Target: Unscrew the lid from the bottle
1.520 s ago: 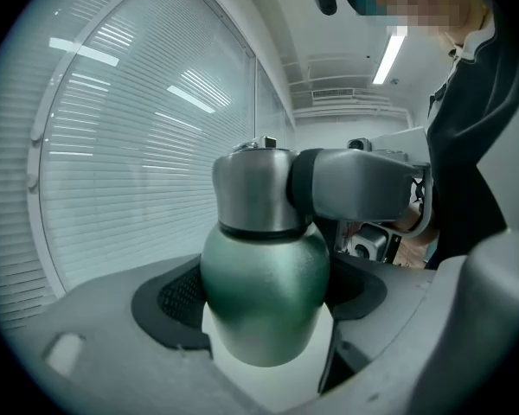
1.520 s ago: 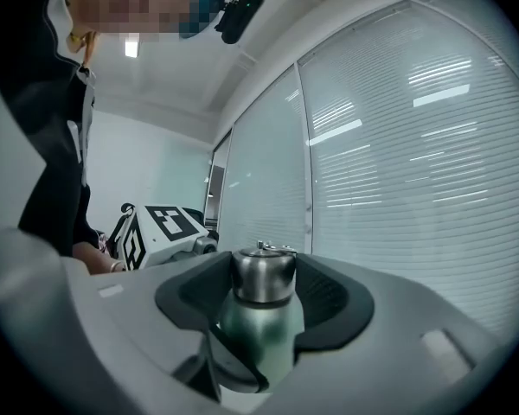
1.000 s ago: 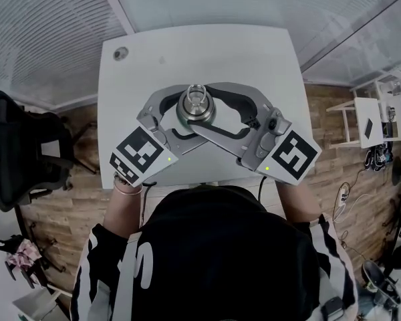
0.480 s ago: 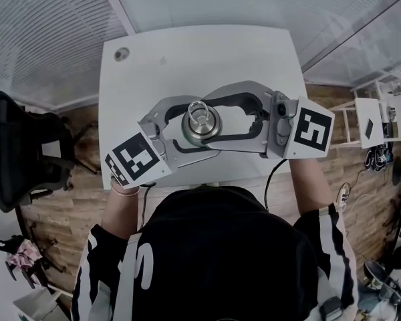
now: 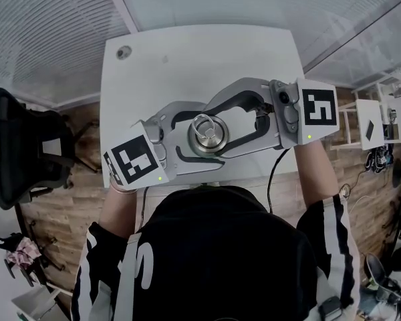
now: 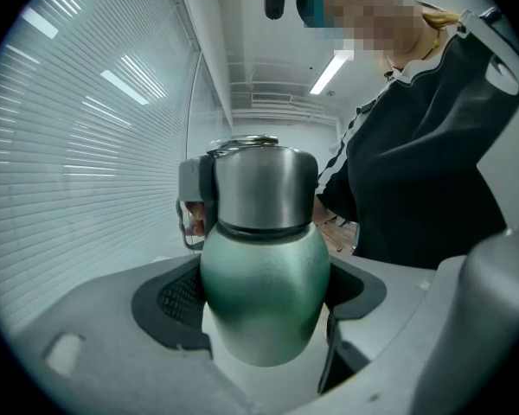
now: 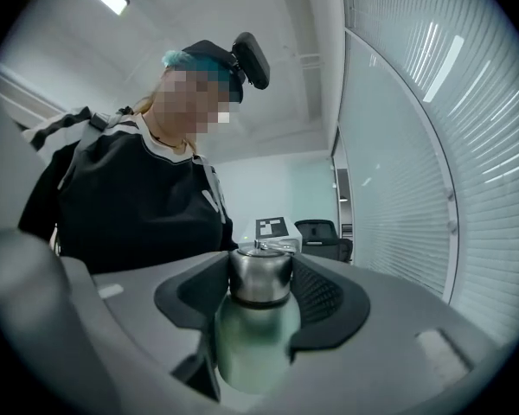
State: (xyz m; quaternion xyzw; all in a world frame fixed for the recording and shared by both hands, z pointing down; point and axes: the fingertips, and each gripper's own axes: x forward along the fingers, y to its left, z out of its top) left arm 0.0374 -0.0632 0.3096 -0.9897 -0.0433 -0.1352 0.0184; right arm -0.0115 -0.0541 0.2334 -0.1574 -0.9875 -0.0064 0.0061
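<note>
Since the earlier frame, the right gripper has swung round the bottle. Its marker cube now sits at the right edge of the bench, and the bottle has shifted toward the person. The bottle is upright over the front part of the bench, between both grippers. The jaws of the left gripper are closed on the green body. The jaws of the right gripper are closed on the steel lid, which sits on the bottle's neck.

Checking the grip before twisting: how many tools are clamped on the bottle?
2. The left tool clamps the bottle around its green body; the right tool clamps the steel lid on top. Both are in plain view.
</note>
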